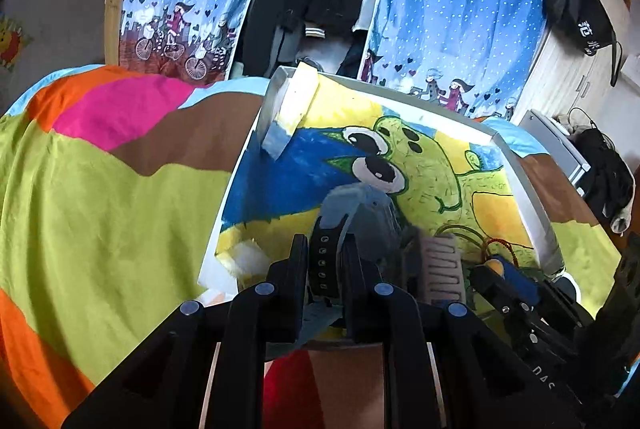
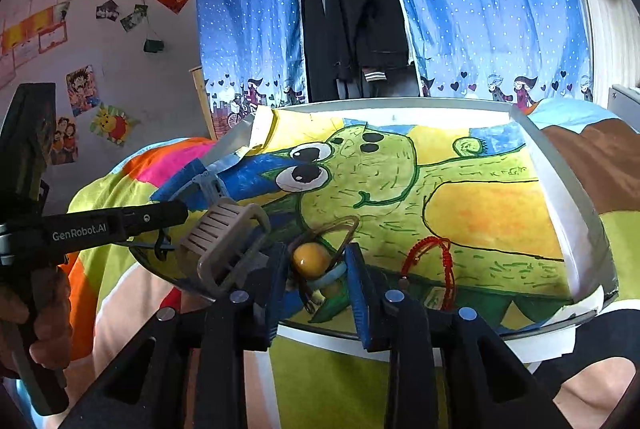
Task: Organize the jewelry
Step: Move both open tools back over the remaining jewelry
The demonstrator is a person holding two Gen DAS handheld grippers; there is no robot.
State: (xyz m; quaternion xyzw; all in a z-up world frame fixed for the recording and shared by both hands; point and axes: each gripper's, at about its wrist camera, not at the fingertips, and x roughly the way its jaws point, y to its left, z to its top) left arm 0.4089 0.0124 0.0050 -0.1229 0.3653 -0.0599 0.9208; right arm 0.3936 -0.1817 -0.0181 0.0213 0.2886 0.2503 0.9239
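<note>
While the left claw [image 1: 324, 265] grips a black strap [image 1: 322, 261] upright between its fingers, the right claw [image 2: 318, 265] stands released around a yellow bead [image 2: 310, 259] on the tray [image 2: 568, 197], a red cord [image 2: 434, 261] just rightward.

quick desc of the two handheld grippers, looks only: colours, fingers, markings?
Both are black plastic with angular ribbed frames and round silver pivot caps. The left gripper has black fingers; its body carries white "GenRobot.AI" lettering, readable in the right wrist view. The right gripper has blue ridged pads. No cables or sleeves visible.
</note>
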